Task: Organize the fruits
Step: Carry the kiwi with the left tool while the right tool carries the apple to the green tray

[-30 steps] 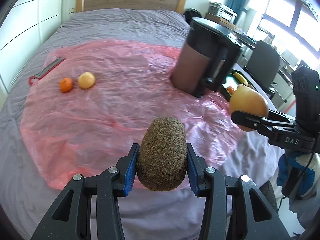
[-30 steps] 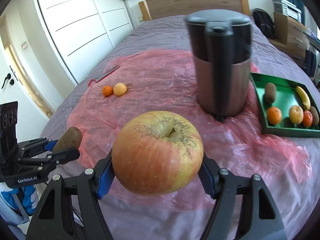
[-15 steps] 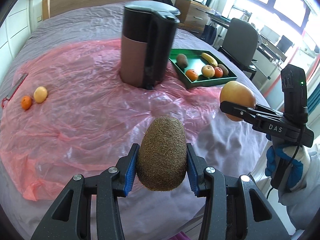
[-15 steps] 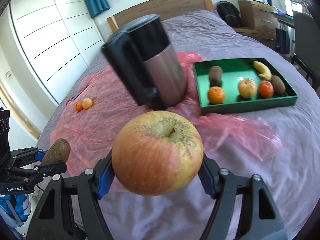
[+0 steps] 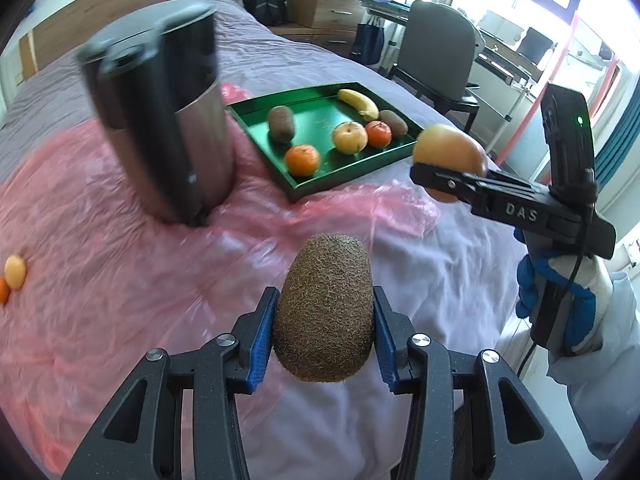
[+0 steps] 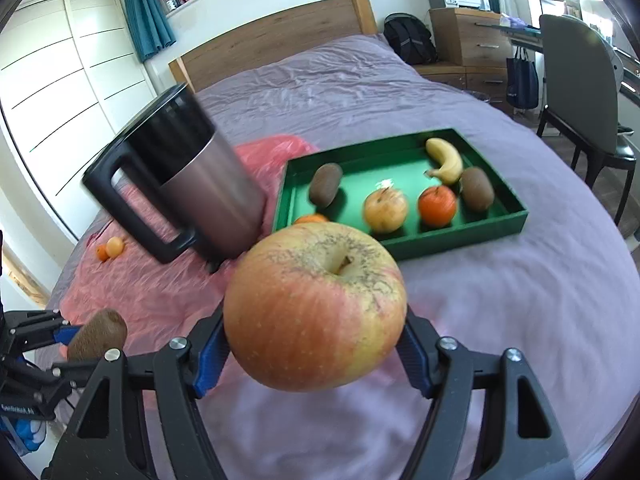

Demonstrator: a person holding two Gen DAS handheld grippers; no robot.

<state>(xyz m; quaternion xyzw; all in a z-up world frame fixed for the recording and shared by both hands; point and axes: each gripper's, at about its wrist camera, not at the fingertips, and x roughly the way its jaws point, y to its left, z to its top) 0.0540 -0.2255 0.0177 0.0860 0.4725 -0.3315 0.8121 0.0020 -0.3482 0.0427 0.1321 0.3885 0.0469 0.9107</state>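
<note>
My left gripper is shut on a brown kiwi, held above the near edge of the bed. A large red-yellow apple fills my right gripper, whose blue pads press on its sides. The same apple and gripper show at the right of the left wrist view. A green tray lies on the bed ahead, holding two kiwis, a banana, an apple and two mandarins. Farther left on the pink sheet lie a small yellow fruit and a small orange one.
A tall black and steel kettle stands on the pink plastic sheet, just left of the tray. An office chair and a wooden dresser stand beyond the bed's right side. A gloved hand holds the right gripper.
Both grippers have swung rightward along the bed, keeping their fruits. The green tray has come into full view ahead, and the kettle and the two small fruits have slid to the left.
</note>
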